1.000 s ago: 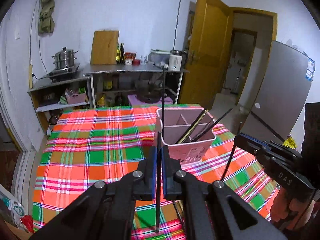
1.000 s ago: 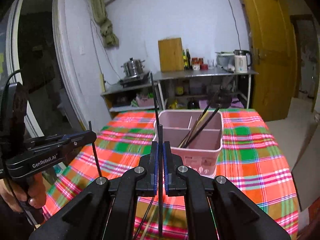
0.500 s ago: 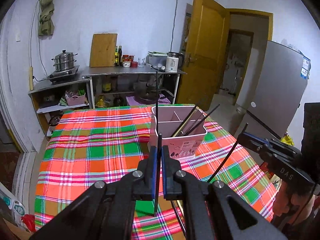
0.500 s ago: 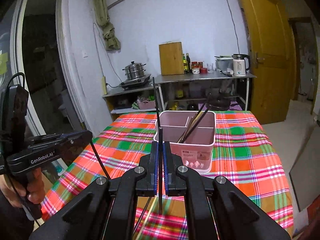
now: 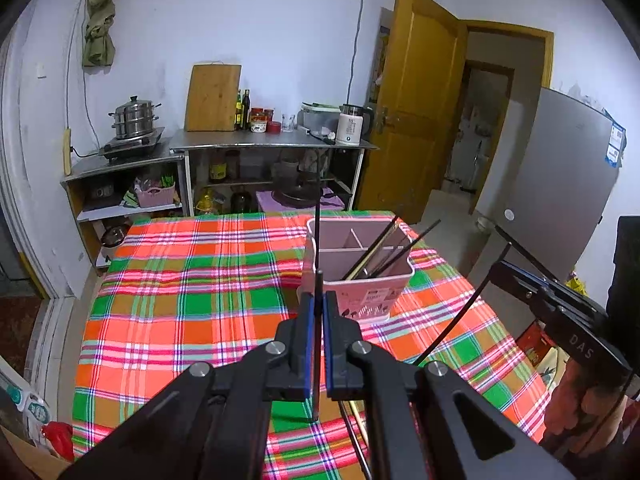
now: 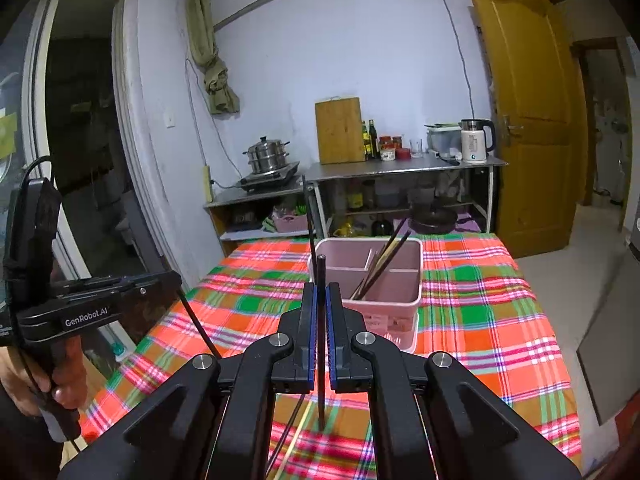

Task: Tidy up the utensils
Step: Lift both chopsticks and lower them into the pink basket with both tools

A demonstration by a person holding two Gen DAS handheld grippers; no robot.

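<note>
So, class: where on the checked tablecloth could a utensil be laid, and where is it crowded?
Free: the tablecloth left of the pink holder, out to its left edge. Crowded: the near edge, where loose chopsticks lie below both grippers, left gripper and right gripper, each shut on a black chopstick.

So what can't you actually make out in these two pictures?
- Holder floor: both views, its walls hide the chopstick tips.
- Holder label: left view, print too small.
- Loose chopsticks on the cloth: right view, right gripper covers most of them.
- Shelf contents: both views, dark and small.
</note>
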